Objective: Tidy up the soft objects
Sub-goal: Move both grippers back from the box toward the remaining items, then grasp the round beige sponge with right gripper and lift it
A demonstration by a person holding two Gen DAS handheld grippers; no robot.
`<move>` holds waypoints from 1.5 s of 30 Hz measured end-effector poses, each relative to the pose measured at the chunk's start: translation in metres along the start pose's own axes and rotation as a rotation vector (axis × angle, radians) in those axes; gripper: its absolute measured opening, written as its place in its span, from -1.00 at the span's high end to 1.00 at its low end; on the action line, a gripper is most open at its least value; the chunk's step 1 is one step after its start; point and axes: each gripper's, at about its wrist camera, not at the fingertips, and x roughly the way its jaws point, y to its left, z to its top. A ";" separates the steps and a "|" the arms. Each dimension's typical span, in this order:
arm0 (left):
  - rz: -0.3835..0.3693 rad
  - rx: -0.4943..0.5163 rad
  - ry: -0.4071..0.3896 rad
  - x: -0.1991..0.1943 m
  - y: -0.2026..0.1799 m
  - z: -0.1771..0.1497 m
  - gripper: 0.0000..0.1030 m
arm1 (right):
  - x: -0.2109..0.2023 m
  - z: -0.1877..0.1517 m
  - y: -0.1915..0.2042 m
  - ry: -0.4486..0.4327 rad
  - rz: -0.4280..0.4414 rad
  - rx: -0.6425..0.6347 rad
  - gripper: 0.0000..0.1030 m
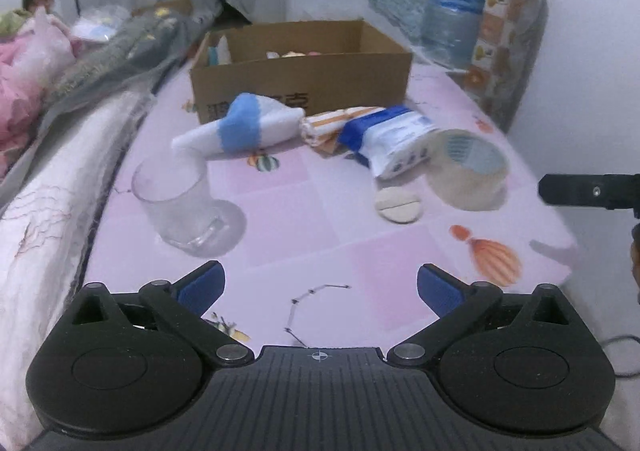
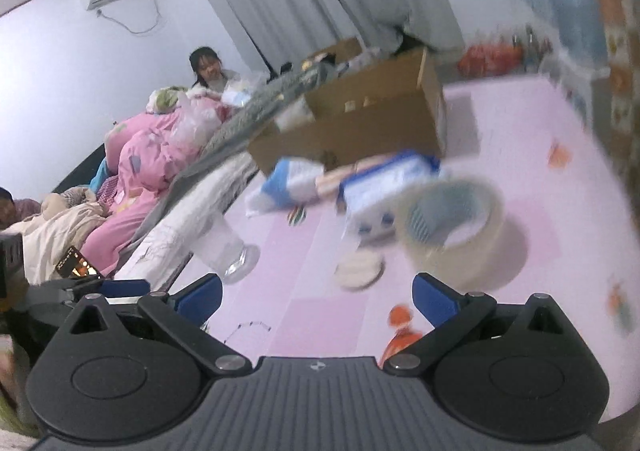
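Pink surface (image 1: pixel 320 211): carries all the things, seen from the left wrist.
Box (image 1: pixel 304 79): cardboard, open, at the back.
Sock (image 1: pixel 244 123): white and blue, lying before the box, beside a striped cloth (image 1: pixel 324 123).
Wipes (image 1: pixel 392 139): between cloth and tape (image 1: pixel 468 167).
Glass (image 1: pixel 176 207): left, upright.
Left fingers (image 1: pixel 320 291): wide apart, empty.
Right view: blurred; sock (image 2: pixel 292 183) before box (image 2: pixel 360 131), tape (image 2: pixel 452 231) nearest.
Right fingers (image 2: pixel 316 299): apart, empty.

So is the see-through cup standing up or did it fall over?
Standing up. The clear cup sits on its thick base on the pink tablecloth, open mouth upward. It looks empty.
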 end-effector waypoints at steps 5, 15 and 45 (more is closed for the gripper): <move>0.087 0.163 -0.048 0.031 -0.024 -0.011 -1.00 | 0.053 -0.009 -0.002 0.060 -0.063 0.025 0.13; 0.027 0.299 -0.065 0.086 -0.041 -0.016 -0.84 | 0.125 -0.002 0.009 0.095 -0.258 -0.107 0.14; -0.130 0.225 -0.027 0.106 -0.027 -0.011 -0.03 | 0.162 0.017 0.020 0.185 -0.188 -0.114 0.14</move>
